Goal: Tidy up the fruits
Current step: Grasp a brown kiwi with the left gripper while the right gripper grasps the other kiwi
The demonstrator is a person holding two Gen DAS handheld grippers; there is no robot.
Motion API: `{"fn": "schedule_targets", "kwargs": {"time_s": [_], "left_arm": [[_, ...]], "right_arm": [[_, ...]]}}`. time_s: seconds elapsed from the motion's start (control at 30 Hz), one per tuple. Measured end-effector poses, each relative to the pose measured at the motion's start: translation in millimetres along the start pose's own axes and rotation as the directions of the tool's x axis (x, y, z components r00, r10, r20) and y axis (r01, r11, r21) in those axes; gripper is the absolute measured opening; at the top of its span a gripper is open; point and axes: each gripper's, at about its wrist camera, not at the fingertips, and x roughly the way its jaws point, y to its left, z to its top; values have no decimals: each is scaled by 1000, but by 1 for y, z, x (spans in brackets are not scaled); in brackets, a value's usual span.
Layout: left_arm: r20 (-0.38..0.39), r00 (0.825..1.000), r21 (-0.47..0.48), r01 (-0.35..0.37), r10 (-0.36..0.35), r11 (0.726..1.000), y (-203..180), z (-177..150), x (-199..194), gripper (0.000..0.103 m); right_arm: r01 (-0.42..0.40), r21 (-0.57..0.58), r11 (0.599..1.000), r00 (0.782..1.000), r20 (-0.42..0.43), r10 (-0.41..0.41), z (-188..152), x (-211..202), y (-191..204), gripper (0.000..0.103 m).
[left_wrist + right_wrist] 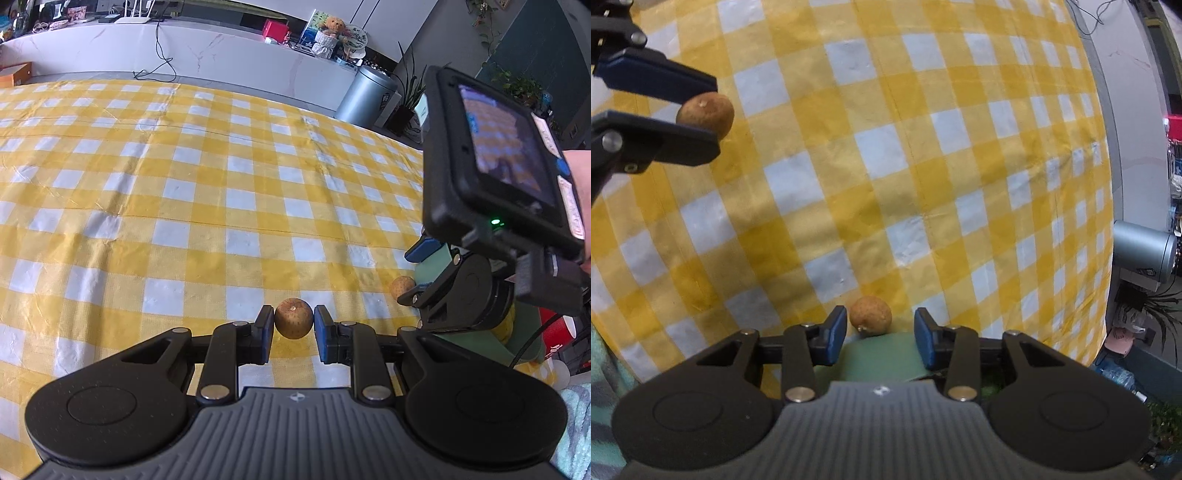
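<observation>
Mid-pick; left gripper (294,325) clamped on small brown fruit (293,323), held above checked cloth (184,184); right gripper (880,326) jaws parted, empty, second fruit (870,314) just beyond tips beside green container (879,354), possibly touching; next: straddle, close.

Both views give you soft, even daylight and sharp focus at centre. Fisheye distortion bows the checked tablecloth (184,192) towards the edges. The small screen (506,147) reads blurred. Only faint shadows lie under the fruit (870,314).
</observation>
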Motion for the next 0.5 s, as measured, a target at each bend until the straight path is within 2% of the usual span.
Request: {"fn": "schedule_targets", "kwargs": {"time_s": [0.2,0.23,0.27,0.43,0.5], "left_arm": [[-3,1000,-17,4,-4,1000,4,2,0,25],[-7,1000,-16,4,-5,1000,4,2,1,25],[-9,1000,-13,7,-7,1000,3,1,1,25],[-7,1000,-12,17,-17,1000,5,3,3,25],[-4,1000,-22,22,-22,1000,7,4,3,25]], "right_arm": [[-40,-32,999,999,-19,39,2,11,-2,32],[-44,-36,998,999,-21,43,3,13,-1,30],[-56,-38,998,998,-22,55,3,15,0,23],[-57,-49,997,998,-12,57,2,14,1,23],[-60,-39,997,998,18,61,-2,8,1,23]]}}
